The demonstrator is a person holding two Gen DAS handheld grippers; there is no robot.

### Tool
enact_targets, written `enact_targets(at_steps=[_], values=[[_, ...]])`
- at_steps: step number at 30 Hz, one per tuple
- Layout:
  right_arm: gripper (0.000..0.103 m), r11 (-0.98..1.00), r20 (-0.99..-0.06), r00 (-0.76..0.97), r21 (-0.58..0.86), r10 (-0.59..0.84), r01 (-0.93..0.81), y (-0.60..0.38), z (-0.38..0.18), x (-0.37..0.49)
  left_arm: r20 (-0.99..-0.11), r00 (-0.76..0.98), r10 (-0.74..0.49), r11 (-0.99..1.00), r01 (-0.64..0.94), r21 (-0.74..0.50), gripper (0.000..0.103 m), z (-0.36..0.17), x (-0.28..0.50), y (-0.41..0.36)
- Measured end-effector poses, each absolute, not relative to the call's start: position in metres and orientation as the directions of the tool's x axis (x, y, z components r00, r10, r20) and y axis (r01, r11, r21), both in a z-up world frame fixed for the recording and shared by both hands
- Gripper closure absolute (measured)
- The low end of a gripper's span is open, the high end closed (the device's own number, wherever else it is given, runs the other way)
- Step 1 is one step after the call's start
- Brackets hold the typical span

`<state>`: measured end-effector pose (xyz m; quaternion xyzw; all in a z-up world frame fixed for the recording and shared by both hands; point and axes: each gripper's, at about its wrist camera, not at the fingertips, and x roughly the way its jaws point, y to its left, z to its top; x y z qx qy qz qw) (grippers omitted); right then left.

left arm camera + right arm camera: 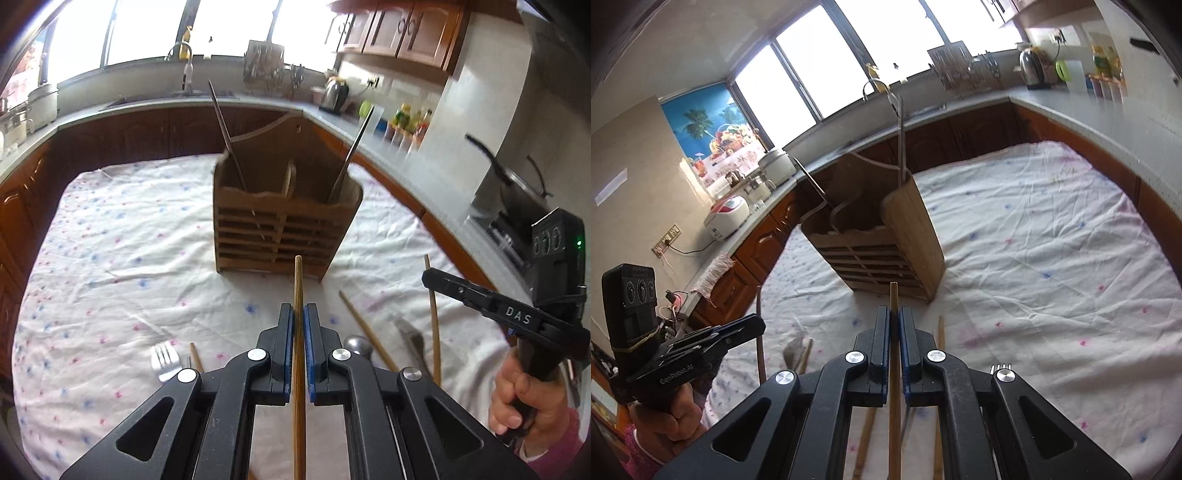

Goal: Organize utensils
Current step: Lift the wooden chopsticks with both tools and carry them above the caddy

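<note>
A wooden utensil holder [280, 221] with two compartments stands on the cloth-covered table; a metal utensil handle leans in each compartment. It also shows in the right wrist view [886, 243]. My left gripper [299, 314] is shut on a wooden chopstick [298, 280] that points toward the holder. My right gripper [894, 317] is shut on another wooden chopstick [894, 295], also short of the holder. On the cloth lie a fork [165, 360], a spoon [357, 345], more chopsticks [365, 332] and another fork [1001, 367].
The floral white tablecloth [129, 240] covers the table. Kitchen counters with wooden cabinets ring it, with a kettle [336, 92], a sink tap [183, 55], spice bottles [406, 122] and rice cookers [729, 218]. The right gripper shows in the left wrist view [480, 295].
</note>
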<state>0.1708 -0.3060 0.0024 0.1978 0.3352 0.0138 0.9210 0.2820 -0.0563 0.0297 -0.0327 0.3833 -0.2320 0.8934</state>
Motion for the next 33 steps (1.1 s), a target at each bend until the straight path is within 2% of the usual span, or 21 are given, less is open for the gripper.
enact_targets(at_steps=[6, 13, 28, 33], values=[[0.098, 0.931, -0.571, 0.808, 0.354, 0.144, 0.085, -0.297, 0.028, 0.154, -0.613, 0.636, -0.468, 0.881, 0.392, -0.265, 0.100, 0.063, 0.243, -0.017], [0.098, 0.939, -0.550, 0.824, 0.337, 0.138, 0.067, -0.288, 0.040, 0.147, -0.563, 0.671, -0.482, 0.875, 0.397, -0.276, 0.100, 0.077, 0.218, 0.002], [0.098, 0.941, -0.537, 0.832, 0.333, 0.138, 0.058, -0.280, 0.048, 0.141, -0.546, 0.684, -0.483, 0.876, 0.388, -0.288, 0.100, 0.083, 0.212, 0.012], [0.098, 0.948, -0.502, 0.857, 0.314, 0.117, 0.055, -0.279, 0.064, 0.140, -0.505, 0.720, -0.476, 0.879, 0.380, -0.286, 0.100, 0.090, 0.208, 0.017]])
